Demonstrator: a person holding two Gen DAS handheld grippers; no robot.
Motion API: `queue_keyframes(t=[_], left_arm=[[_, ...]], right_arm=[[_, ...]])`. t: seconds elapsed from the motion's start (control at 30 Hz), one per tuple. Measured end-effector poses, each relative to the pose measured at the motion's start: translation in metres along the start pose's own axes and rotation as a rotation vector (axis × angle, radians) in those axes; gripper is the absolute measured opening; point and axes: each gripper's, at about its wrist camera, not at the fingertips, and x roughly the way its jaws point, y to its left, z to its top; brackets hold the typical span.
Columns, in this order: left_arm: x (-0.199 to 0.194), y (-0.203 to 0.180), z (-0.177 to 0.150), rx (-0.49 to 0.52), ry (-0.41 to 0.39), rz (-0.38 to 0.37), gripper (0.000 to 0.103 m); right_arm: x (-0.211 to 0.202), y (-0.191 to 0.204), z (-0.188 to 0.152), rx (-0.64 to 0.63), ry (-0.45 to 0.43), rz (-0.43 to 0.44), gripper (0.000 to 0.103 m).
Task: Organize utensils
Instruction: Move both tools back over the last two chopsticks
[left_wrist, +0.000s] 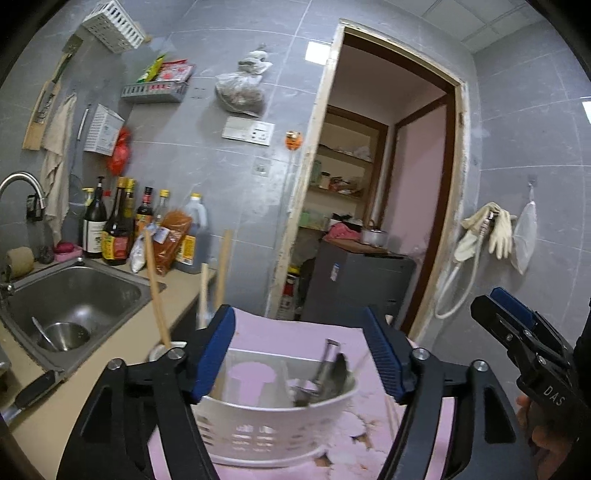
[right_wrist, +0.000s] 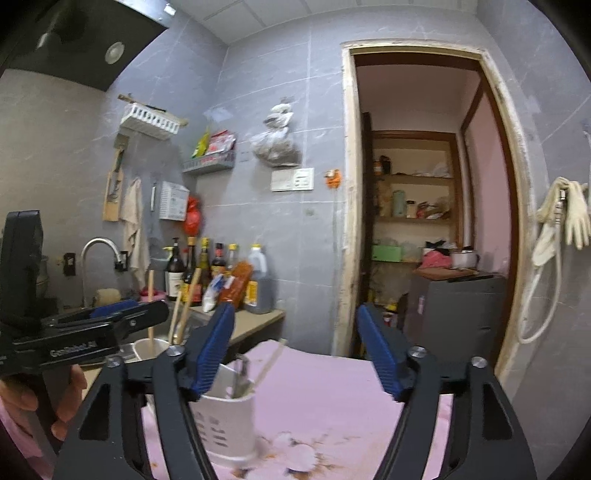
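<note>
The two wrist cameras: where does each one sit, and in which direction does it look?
Left wrist: sits on the left gripper, looks down over the white utensil basket on the pink cloth; the right gripper shows at right.
Right wrist: sits on the right gripper, looks toward the doorway; the left gripper and hand show at left.
Both share the basket, sauce bottles, tap and doorway.

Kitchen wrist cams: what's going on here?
A person holds both grippers open and empty above a pink cloth-covered surface. The left gripper hovers over a white slotted plastic utensil holder that already has metal utensils in it. The right gripper hangs beside it. Wooden chopsticks stand in a second cup by the steel sink.
</note>
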Motion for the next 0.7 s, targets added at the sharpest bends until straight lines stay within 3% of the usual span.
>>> queue_keyframes(t=[0.1,0.17,0.2,0.4,0.7], left_arm=[[0.001,-0.011,-0.005,0.001,0.010,-0.014,0.078],[0.003,-0.017,-0.009,0.009,0.020,-0.018,0.083],[0.005,-0.021,-0.012,0.014,0.029,-0.023,0.086],[0.011,-0.040,-0.031,0.042,0.092,-0.056,0.089],[0.025,-0.070,-0.069,0.074,0.242,-0.124,0.089]], right_arm=[[-0.010,-0.012,-0.002,-0.009,0.008,-0.044,0.086],[-0.013,-0.019,-0.004,-0.009,0.023,-0.072,0.101],[-0.016,-0.023,-0.006,-0.008,0.032,-0.080,0.103],[-0.023,-0.050,-0.018,-0.010,0.091,-0.131,0.103],[-0.020,-0.079,-0.044,0.013,0.231,-0.128,0.103]])
